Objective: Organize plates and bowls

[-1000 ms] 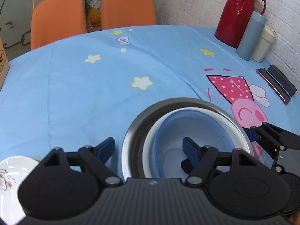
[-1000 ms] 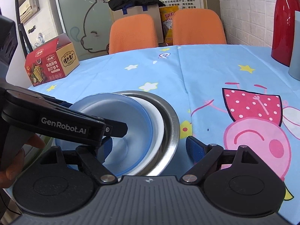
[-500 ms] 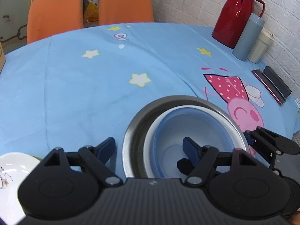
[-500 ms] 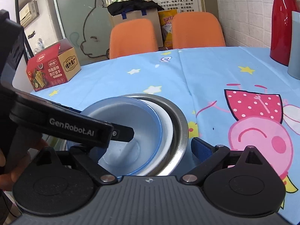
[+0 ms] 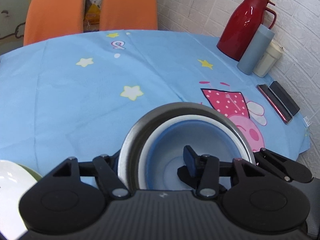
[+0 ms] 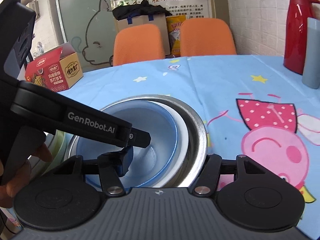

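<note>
1. The left gripper (image 5: 153, 160) straddles the near left rim of the nested bowl stack: one finger sits outside the steel wall, the other blue-padded finger (image 5: 189, 161) sits inside the innermost bowl. Whether the pads press the rims cannot be told.
2. The right gripper (image 6: 168, 160) straddles the near right rim of the same stack, one finger inside, one outside. Contact with the rims cannot be told here either.
3. The stack consists of a round stainless-steel bowl (image 5: 138, 132) holding a white bowl (image 5: 170, 121), which holds a translucent blue plastic bowl (image 5: 174, 146). It rests on the light blue cartoon-print tablecloth (image 5: 80, 100) near the table's front edge.
4. A white plate (image 5: 10, 190) lies left of the stack, at the frame's lower left.
5. Farther right, two dark flat rectangular cases (image 5: 280, 102) lie by the wall.
6. Beyond them stand a red thermos jug (image 5: 244, 24), a grey-blue tumbler (image 5: 255, 50) and a cream cup (image 5: 267, 60), close together.
7. A red-and-yellow cardboard snack box (image 6: 56, 70) sits at the far left.
8. Two orange chairs (image 5: 54, 12) stand behind the table.
</note>
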A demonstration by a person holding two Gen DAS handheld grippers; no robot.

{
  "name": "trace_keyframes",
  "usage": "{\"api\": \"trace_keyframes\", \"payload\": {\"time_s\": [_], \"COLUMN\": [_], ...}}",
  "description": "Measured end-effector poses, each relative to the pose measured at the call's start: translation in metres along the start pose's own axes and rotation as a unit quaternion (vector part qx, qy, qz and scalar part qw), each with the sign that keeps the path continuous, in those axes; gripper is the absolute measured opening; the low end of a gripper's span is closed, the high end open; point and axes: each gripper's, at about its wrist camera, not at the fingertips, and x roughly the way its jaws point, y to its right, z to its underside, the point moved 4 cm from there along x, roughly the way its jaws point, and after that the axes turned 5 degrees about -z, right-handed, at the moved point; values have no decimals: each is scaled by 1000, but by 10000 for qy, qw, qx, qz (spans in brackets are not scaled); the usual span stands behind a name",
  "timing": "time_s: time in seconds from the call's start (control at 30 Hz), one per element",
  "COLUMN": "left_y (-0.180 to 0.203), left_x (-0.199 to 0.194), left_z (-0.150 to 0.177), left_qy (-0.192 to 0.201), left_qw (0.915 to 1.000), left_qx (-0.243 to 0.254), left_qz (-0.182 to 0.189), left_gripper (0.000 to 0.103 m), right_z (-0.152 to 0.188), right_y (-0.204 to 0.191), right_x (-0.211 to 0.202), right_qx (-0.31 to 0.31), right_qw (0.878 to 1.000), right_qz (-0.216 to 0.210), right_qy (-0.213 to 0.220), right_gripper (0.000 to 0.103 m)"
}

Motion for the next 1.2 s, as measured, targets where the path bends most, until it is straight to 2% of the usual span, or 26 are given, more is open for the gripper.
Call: {"api": "trace_keyframes", "payload": {"time_s": [0.2,0.37,0.5,0.67,0.87,1.03,1.2], "left_y": [19,6,-26,-80,-140,-169,-178], "left_x": [-11,-35,-67,-107,-126,-123,-117], "left_z": [3,6,2,8,41,68,73], "left_qy": [148,335,590,831,727,581,565], "left_qw": [9997,9992,9976,9921,9845,9813,9823], "left_qx": [-48,-189,-325,-611,-1057,-1335,-1380], "left_qz": [191,123,-182,-719,-1195,-1258,-1130], "left_gripper": [48,48,49,50,50,50,50], "right_z": [-5,-8,-23,-39,-34,-16,-6], "right_y": [8,-5,-35,-84,-139,-168,-178], "right_x": [-25,-35,-32,-15,14,31,38], "right_qx": [-61,-223,-494,-809,-1086,-1205,-1274], "right_qw": [9996,9993,9985,9941,9854,9799,9781], "right_qz": [266,270,-19,-625,-1304,-1565,-1572], "right_qy": [102,123,253,373,100,-282,-489], "right_gripper": [97,97,98,103,103,103,103]}}
